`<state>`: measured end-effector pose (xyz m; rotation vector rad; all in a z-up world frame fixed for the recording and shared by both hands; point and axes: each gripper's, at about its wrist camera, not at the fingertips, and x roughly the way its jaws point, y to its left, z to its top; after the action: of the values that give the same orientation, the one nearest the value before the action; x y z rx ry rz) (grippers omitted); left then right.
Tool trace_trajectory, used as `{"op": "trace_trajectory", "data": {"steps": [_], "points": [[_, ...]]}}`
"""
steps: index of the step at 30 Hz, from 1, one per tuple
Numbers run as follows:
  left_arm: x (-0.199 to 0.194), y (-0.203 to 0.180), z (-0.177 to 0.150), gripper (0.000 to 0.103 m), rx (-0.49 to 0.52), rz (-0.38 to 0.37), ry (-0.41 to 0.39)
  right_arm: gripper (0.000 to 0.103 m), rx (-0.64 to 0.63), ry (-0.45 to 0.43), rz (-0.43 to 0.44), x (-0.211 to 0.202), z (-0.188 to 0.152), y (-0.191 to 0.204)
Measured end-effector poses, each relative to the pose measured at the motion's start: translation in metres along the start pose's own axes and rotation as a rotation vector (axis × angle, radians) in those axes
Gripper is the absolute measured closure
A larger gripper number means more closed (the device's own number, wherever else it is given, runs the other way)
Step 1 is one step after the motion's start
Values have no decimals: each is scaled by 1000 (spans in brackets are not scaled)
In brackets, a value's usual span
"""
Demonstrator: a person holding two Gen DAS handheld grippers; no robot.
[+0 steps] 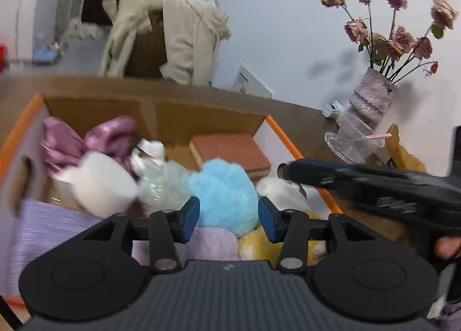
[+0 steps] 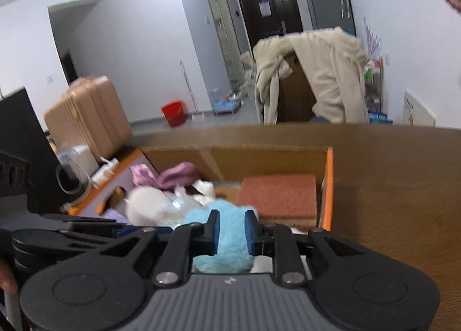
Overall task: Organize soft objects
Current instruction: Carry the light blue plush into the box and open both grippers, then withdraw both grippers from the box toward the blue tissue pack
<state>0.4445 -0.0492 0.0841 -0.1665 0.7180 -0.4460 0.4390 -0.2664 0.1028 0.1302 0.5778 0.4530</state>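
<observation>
Mostly filled already: cardboard box (image 1: pixel 201 120) on the table (image 2: pixel 389 187), holding pink bow (image 1: pixel 86 141), white plush (image 1: pixel 103 184), orange sponge (image 2: pixel 279 195). Pinched on the blue plush (image 2: pixel 230 241) over that box: right gripper (image 2: pixel 232 230). Spread wide, gripping nothing: left gripper (image 1: pixel 229 218). Still to settle: 1 blue plush. Close by: glass vase (image 1: pixel 371 94), easily knocked.
</observation>
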Motion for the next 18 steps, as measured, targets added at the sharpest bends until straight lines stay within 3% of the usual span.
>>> {"op": "trace_trajectory", "data": {"steps": [2,8,12,18], "points": [[-23,-8,-2,57,23,20,-29,84,10,-33,15,-31,-6,2],[-103,-37,-33,46,52,-15,-128,82,-7,-69,-3,-105,-30,18],[-151,-55,-68,36,60,-4,-180,71,-24,-95,15,-151,-55,35],[-195,-73,-132,33,25,-5,-219,59,-1,-111,14,-191,-103,50]]}}
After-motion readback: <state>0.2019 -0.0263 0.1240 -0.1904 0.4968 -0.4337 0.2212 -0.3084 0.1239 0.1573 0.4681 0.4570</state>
